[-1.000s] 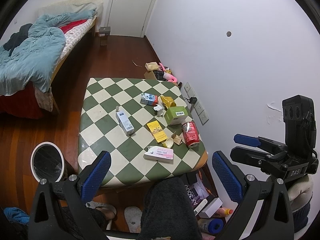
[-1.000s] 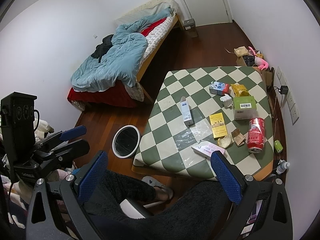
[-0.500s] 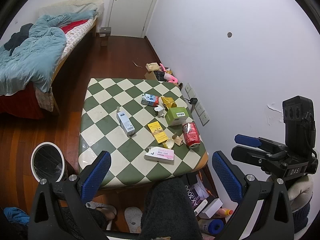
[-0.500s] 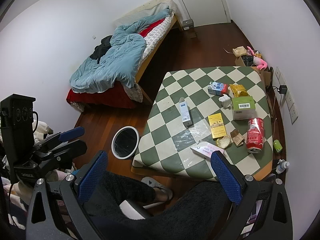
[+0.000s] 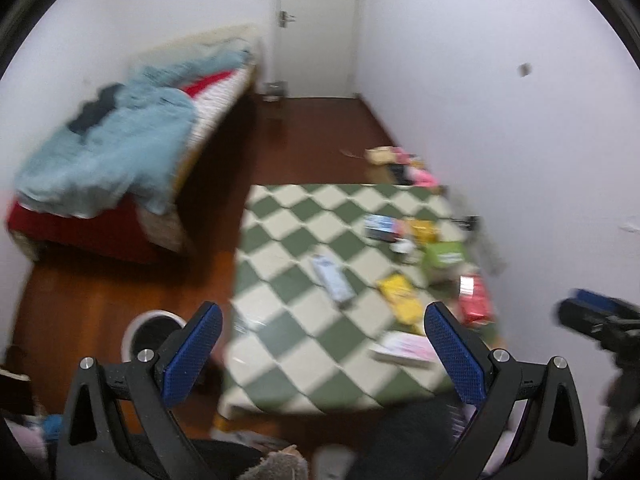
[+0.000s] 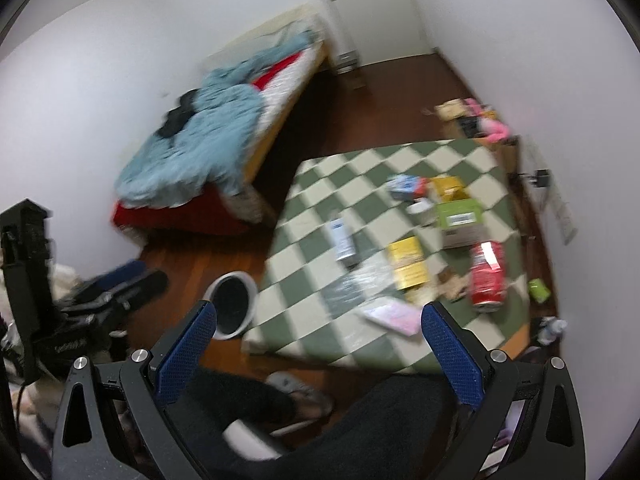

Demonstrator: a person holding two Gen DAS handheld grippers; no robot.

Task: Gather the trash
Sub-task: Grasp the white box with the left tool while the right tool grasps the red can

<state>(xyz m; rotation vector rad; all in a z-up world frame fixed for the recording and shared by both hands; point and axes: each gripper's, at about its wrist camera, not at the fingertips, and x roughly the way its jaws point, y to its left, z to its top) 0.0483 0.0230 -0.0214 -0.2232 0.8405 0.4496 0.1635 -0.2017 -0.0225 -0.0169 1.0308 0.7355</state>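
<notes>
Trash lies scattered on a green-and-white checkered table (image 5: 288, 248) (image 6: 320, 184): a red can (image 6: 487, 276) (image 5: 474, 300), a green box (image 6: 460, 218) (image 5: 443, 258), a yellow packet (image 6: 408, 262) (image 5: 400, 296), a white-blue carton (image 6: 340, 238) (image 5: 332, 278), a pink-white box (image 6: 394, 314) (image 5: 404, 350). A white bin (image 6: 232, 304) (image 5: 150, 330) stands on the floor left of the table. My left gripper (image 5: 320, 344) and right gripper (image 6: 316, 340) hang open and empty, above and short of the table's near edge. Both views are blurred.
A bed (image 6: 224, 144) with a blue quilt lies at the left. Dark wooden floor (image 5: 312, 128) runs to a white door (image 5: 316, 20). Clutter (image 6: 476, 120) sits by the right wall. A person's dark-clothed legs (image 6: 360, 432) are below the grippers.
Both cameras have swung and tilted, blurring the views; the table now sits further right and nearer. Both grippers stay open and empty.
</notes>
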